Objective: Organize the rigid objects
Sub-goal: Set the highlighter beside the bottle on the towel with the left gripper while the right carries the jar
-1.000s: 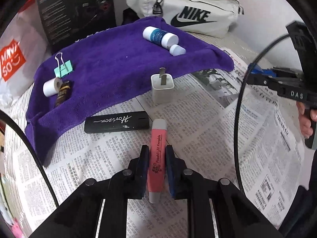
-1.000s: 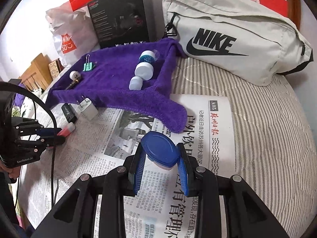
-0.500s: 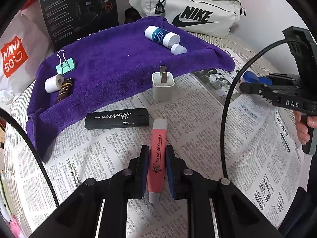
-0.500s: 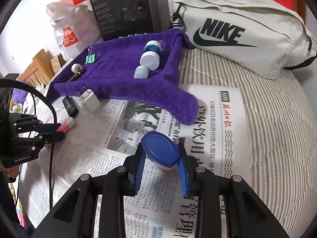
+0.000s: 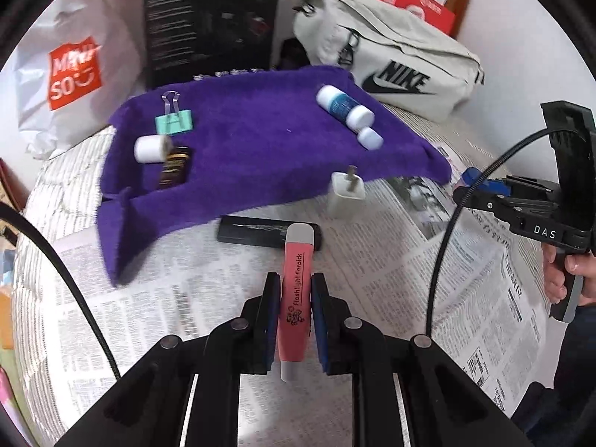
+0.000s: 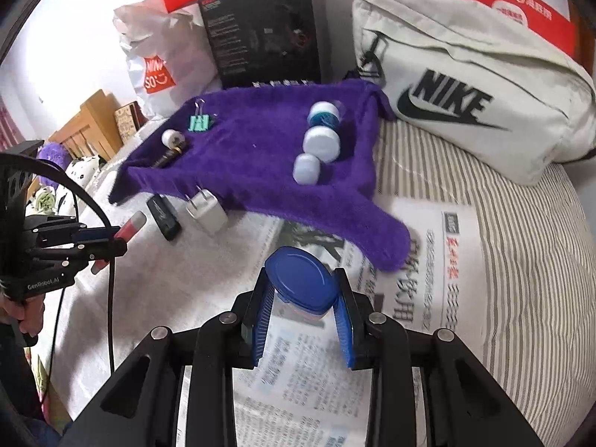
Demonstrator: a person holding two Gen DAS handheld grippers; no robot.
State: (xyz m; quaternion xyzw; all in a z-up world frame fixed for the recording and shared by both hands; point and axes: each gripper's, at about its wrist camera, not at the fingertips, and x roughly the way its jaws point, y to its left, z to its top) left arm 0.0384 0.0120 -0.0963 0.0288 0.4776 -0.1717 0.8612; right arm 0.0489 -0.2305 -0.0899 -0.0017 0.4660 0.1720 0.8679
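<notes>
My left gripper (image 5: 295, 290) is shut on a pink flashlight pen (image 5: 296, 279) and holds it above the newspaper. My right gripper (image 6: 302, 294) is shut on a blue-lidded jar (image 6: 301, 279), also lifted. A purple towel (image 5: 253, 149) carries a green binder clip (image 5: 173, 121), a white roll (image 5: 149, 148), a dark small bottle (image 5: 175, 165), a blue-and-white bottle (image 5: 344, 106) and a white cap (image 5: 369, 138). A white charger plug (image 5: 346, 193) and a black stick (image 5: 257, 229) lie on the newspaper beside the towel.
A Nike bag (image 6: 465, 85), a black box (image 6: 264, 29) and a white Miniso bag (image 6: 160, 63) stand behind the towel. Newspaper (image 6: 428, 260) covers the striped bedding (image 6: 529, 242). The right gripper also shows in the left wrist view (image 5: 484, 186).
Both grippers have risen and moved toward the purple towel with their objects still held. The towel and its items look closer in both views.
</notes>
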